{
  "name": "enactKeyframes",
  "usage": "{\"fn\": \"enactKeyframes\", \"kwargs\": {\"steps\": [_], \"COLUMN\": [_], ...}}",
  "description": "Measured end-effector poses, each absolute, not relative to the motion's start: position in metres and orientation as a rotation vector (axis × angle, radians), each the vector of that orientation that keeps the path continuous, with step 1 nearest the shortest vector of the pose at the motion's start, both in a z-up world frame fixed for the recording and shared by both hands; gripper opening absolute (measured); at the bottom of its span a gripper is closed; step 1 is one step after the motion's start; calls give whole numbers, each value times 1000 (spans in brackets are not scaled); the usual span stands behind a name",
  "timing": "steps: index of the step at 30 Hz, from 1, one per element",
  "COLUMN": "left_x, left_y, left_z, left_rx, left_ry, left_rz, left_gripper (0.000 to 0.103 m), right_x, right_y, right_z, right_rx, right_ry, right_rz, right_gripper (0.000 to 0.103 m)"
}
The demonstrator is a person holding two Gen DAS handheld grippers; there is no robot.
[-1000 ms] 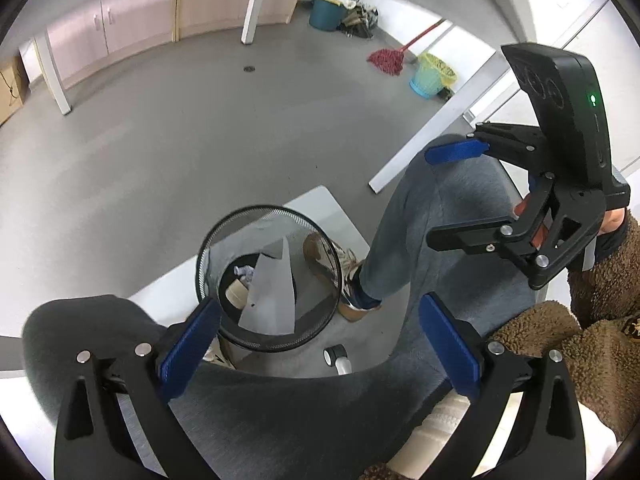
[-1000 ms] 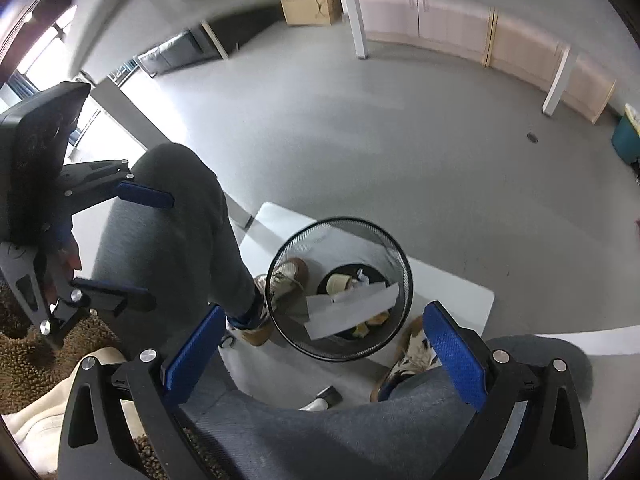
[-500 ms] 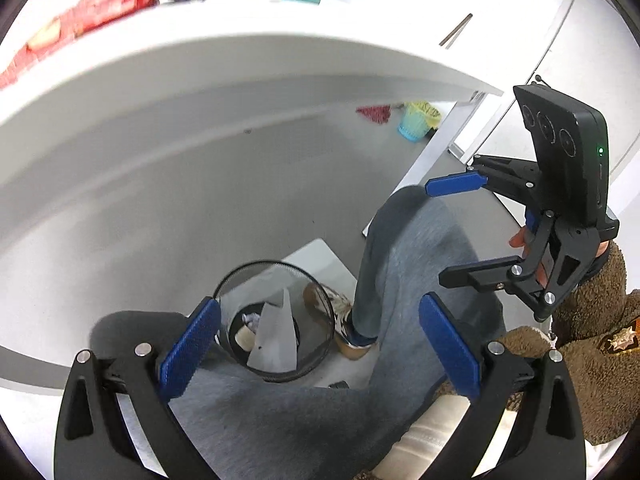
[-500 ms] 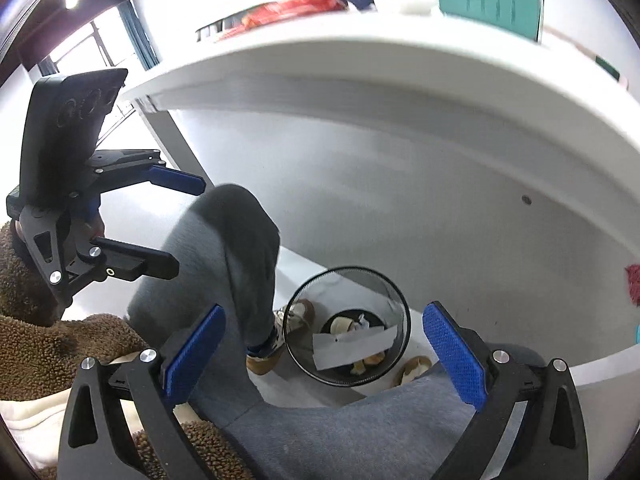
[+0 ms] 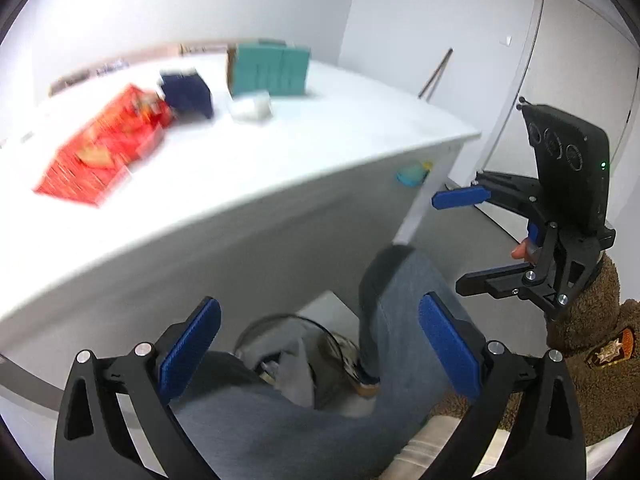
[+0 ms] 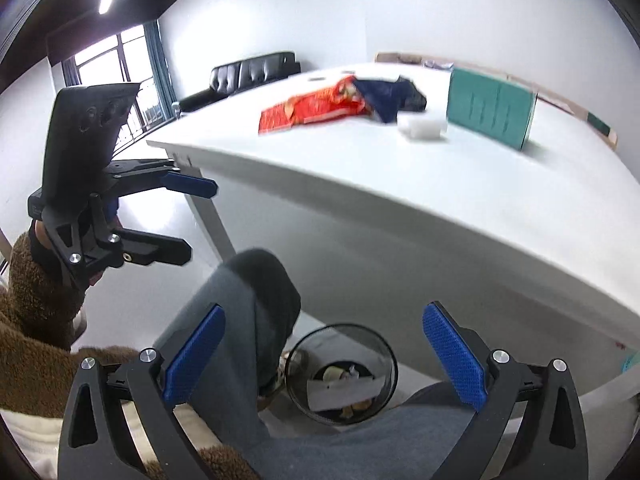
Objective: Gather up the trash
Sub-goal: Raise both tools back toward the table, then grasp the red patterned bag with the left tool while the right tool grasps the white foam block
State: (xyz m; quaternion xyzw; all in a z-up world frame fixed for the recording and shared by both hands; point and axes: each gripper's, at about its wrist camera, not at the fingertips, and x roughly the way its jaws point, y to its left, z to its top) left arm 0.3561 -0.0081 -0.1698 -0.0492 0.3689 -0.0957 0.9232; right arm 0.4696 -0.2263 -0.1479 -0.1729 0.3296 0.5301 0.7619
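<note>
Both grippers, left point(image 5: 320, 354) and right point(image 6: 326, 356): jaws spread, empty. Only right wrist view shows mesh bin point(image 6: 344, 376) contents unblurred; sofa point(image 6: 248, 74) too.

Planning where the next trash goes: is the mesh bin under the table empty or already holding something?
Holding something. The mesh bin stands upright on the floor with a white paper sheet and crumpled scraps inside.

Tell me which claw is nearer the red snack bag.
Left, likely. The left claw sees the red snack bag up to its left; the right claw sees it smaller, farther ahead.
</note>
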Motion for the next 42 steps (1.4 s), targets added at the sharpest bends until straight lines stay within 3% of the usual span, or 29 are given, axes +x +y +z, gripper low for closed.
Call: {"fn": "enactKeyframes", "kwargs": {"steps": [19, 42], "left_x": [363, 455], "left_y": [62, 126], "left_z": [-119, -136], "left_rx": [-124, -87], "left_ry": [587, 698], "left_rz": [-61, 108], "left_gripper": [99, 99], "right_x": [500, 596], "right_y": [-192, -93], "right_z": [-106, -119], "right_rx": [-343, -419], "right_ry": [633, 657], "right_rz": [1088, 943], "right_gripper": [100, 100]}}
